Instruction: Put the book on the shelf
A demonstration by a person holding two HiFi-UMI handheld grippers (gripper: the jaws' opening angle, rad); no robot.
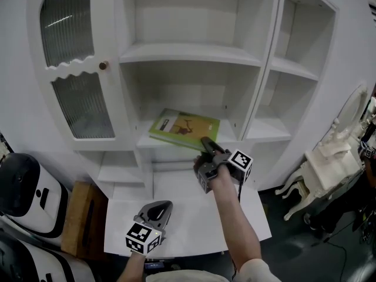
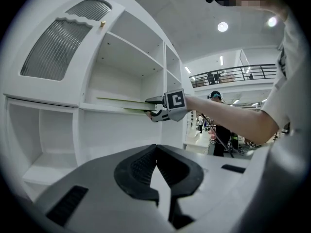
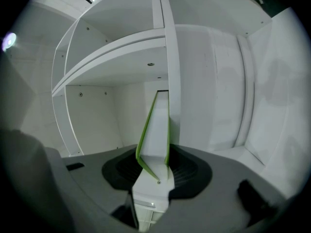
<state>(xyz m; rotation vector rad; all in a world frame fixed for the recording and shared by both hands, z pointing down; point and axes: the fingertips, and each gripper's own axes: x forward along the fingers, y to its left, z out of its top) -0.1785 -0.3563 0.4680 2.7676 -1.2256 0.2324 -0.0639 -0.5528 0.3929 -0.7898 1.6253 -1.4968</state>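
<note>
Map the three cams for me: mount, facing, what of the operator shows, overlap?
Head view: on the person's head, looking steeply down at the white shelf unit; shows both forearms, left gripper, right gripper.
Left gripper view: on the left gripper, along its shut, empty jaws, side-on to the shelves; right arm shows.
Right gripper view: on the right gripper, into the compartment along the clamped green book; no body.
Shared: all three show the book.

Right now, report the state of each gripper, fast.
Left gripper: closed, fingers together, holding nothing.
Right gripper: closed on the green book.
</note>
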